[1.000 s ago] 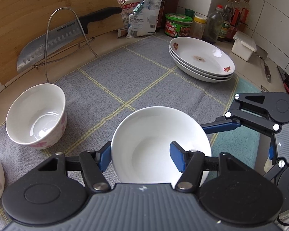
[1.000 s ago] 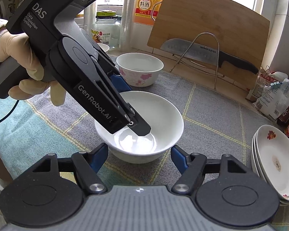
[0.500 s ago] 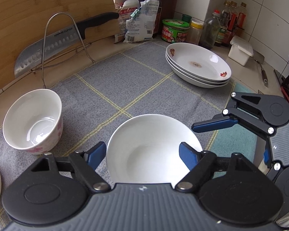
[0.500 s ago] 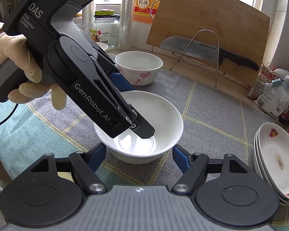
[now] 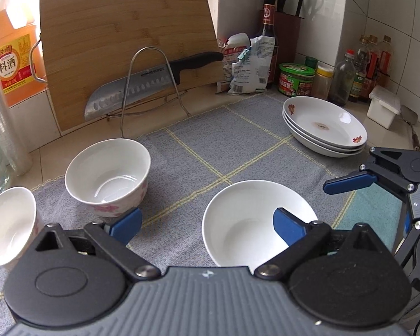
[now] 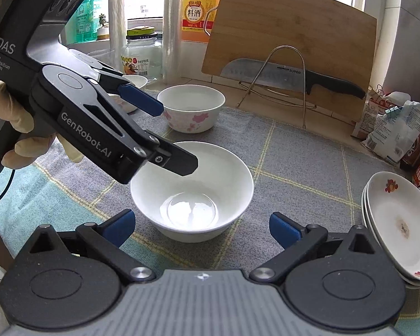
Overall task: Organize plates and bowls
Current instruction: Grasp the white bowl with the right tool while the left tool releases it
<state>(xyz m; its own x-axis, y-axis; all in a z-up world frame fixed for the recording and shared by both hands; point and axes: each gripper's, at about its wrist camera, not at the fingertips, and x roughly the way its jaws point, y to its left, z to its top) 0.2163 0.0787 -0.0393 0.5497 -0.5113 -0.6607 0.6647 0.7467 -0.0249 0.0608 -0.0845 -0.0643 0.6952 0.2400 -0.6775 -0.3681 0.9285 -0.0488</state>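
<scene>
Nearest in, the left gripper (image 5: 208, 225) hangs with its blue pads spread wide, gripping nothing; its right pad sits over the plain white bowl (image 5: 256, 222) without touching the rim, and the left pad points at bare cloth. A second ago those pads straddled this bowl's rim closely; now the gripper has opened, lifted and swung left, so the bowl sits off to its right.

From the right wrist view, the right gripper (image 6: 201, 225) is likewise splayed open and empty, its pads flanking the near side of the plain white bowl (image 6: 191, 187) with clear gaps on both sides. The bowl is smooth glossy ceramic, round, standing upright on the grey woven mat (image 5: 210, 145) with its yellow grid lines. Open cloth runs all round it.

Further left, the floral bowl (image 5: 107, 176), white with pink blossoms outside, stands upright on the mat, apart from the plain one with free cloth between. A second floral bowl (image 5: 7, 224) is at the mat's left edge, cut off by the frame.

To the far right, a stack of shallow plates (image 5: 324, 124) with red flower prints rests near the mat's back corner, well apart from the bowls.

Beyond the mat, a bamboo cutting board (image 5: 128, 47) leans against the wall, with a knife (image 5: 151, 84) lying on a wire rack (image 5: 154, 84).
</scene>
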